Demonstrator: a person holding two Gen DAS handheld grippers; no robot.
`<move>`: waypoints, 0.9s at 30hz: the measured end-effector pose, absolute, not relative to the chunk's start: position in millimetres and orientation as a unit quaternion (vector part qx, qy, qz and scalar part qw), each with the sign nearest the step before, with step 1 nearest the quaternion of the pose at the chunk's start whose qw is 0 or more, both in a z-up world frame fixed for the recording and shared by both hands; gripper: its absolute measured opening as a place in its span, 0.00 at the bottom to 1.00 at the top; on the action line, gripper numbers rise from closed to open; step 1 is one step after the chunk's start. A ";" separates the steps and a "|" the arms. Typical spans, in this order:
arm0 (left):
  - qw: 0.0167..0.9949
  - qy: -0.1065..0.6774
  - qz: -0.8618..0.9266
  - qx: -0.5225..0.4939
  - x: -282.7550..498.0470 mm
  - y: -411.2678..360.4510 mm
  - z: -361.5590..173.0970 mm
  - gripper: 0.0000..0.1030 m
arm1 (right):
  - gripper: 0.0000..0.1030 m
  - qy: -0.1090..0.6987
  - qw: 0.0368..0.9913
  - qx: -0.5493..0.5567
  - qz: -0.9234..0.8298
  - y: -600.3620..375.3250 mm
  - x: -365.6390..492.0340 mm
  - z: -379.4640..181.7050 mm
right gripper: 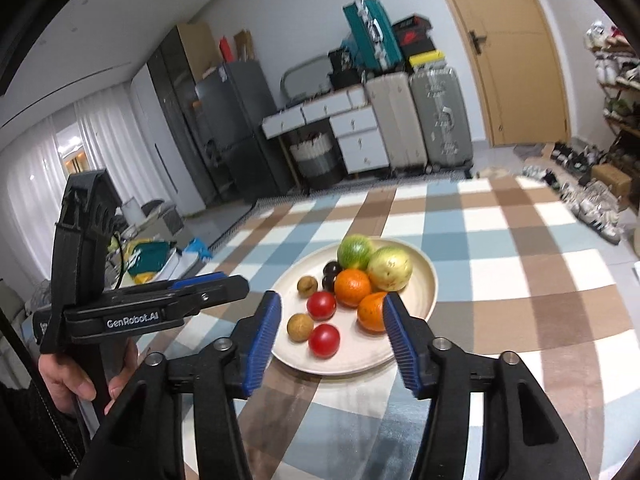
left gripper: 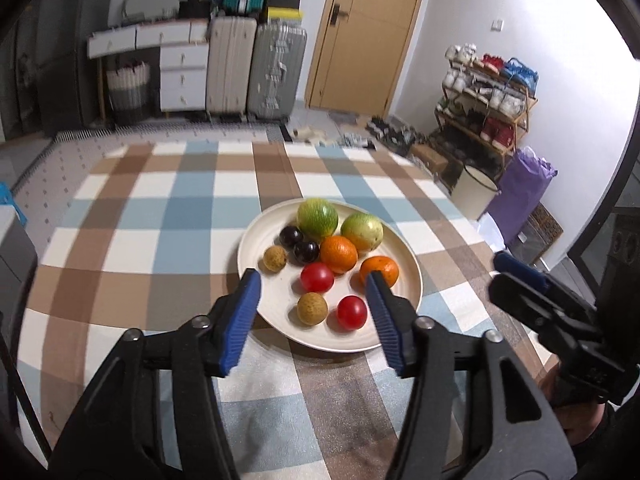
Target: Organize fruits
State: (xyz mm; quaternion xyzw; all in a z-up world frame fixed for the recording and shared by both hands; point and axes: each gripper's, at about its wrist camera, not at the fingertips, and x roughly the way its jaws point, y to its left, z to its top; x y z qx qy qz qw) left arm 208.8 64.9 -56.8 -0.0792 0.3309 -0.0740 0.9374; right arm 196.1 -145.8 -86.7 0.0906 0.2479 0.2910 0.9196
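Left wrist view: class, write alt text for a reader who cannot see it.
A cream plate on a checked tablecloth holds ten fruits: oranges, tomatoes and others. The open left hand-held gripper hovers at its near edge.

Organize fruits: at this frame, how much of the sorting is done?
Done: nothing visibly sorted; all ten fruits sit mixed on the round cream plate. In hand: nothing. The left gripper and right gripper are open, facing the plate, touching no fruit. Left: every fruit; no destination container visible.
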 end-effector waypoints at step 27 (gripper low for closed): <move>0.988 0.150 0.042 -0.019 77.3 63.7 -60.0 1.00 | 1.00 0.076 0.979 0.038 0.188 -154.7 103.0 -84.0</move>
